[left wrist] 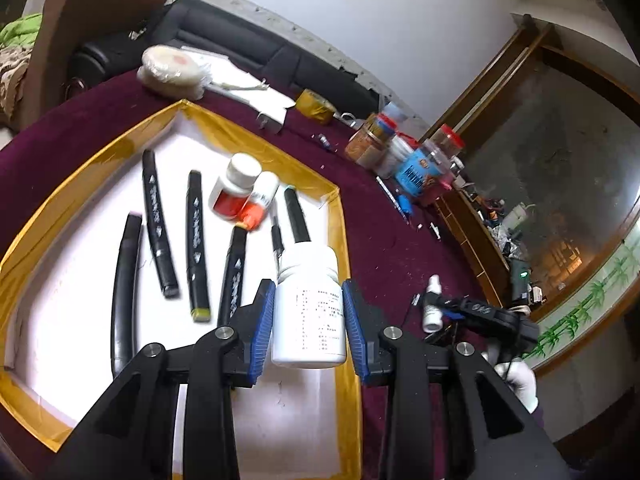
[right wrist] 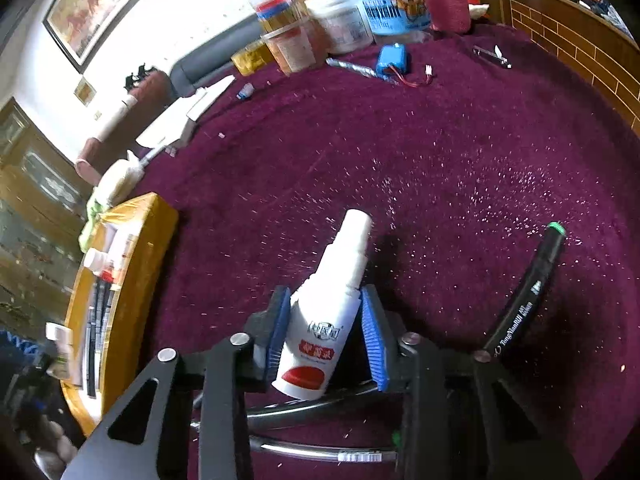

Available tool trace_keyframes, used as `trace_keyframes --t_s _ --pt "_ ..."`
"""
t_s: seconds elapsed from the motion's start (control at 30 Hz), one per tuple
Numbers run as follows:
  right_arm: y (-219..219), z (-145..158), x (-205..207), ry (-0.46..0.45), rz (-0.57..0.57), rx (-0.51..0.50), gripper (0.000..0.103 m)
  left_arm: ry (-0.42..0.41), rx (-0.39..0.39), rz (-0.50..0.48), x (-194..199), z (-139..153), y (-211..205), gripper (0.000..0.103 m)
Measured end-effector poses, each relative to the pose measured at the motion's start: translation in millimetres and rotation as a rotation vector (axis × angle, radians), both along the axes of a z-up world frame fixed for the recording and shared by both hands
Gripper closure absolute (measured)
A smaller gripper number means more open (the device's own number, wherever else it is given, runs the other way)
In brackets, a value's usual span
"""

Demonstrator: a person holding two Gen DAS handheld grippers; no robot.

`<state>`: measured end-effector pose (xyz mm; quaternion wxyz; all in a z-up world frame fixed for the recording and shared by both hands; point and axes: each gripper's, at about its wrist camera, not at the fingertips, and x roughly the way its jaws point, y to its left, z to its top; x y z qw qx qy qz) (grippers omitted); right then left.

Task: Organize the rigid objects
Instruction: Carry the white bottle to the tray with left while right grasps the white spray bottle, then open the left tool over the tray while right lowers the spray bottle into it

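Two grips on — left hand-held gripper [left wrist: 308, 316] holds pill bottle [left wrist: 309, 308] over tray [left wrist: 344, 216], right hand-held gripper [right wrist: 326, 332] pinches spray bottle [right wrist: 324, 320] — I'd set both in tray next.

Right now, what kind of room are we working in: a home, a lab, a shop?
Most likely a lived-in home sitting room. A black leather sofa stands behind the round table with the maroon velvet cloth, a framed painting hangs on the white wall, and plastic food jars crowd the table's far edge.

— What covers the desk [right wrist: 440, 152]?
— Maroon cloth. On it a yellow-rimmed tray [left wrist: 344, 216], a black marker [right wrist: 524, 300], a blue battery pack [right wrist: 390, 62], jars [right wrist: 292, 40] and a tape roll [left wrist: 314, 106].
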<state>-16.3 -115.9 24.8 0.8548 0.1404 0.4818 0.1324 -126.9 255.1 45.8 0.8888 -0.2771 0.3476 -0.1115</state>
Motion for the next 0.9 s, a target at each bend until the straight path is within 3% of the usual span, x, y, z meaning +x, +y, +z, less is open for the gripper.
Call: trace_keyframes --t_s 0.17,0.3,0.43,0.6,0.67,0.73,0.9 --pt "14.3 26.9 -14.0 -0.042 0.075 0.077 0.074 0.048 0.016 -0.04 3.0 -8.4 -9.8 0.072" --pt "48.4 40.7 -23.9 -0.042 0.204 0.147 0.075 0.142 0.022 -0.033 14.4 -25.1 -14.4 0.072" --pt "88.8 40.8 -28.9 -0.017 0.322 0.176 0.076 0.186 0.012 0.002 14.5 -35.6 -8.6 0.064" --pt "140.2 38.4 -35.5 0.035 0.467 0.199 0.076 0.147 0.011 0.046 4.3 -26.6 4.6 0.059" --pt "157.4 41.4 -41.3 0.021 0.503 0.157 0.076 0.117 0.002 0.068 -1.5 -19.3 11.1 0.051" --pt "170.1 48.2 -43.0 -0.003 0.53 0.113 0.076 0.079 -0.008 0.089 -8.2 -11.3 18.4 0.048" --pt "205.8 37.3 -35.7 0.055 0.575 0.038 0.076 0.048 -0.032 0.106 -14.4 -4.7 30.8 0.046"
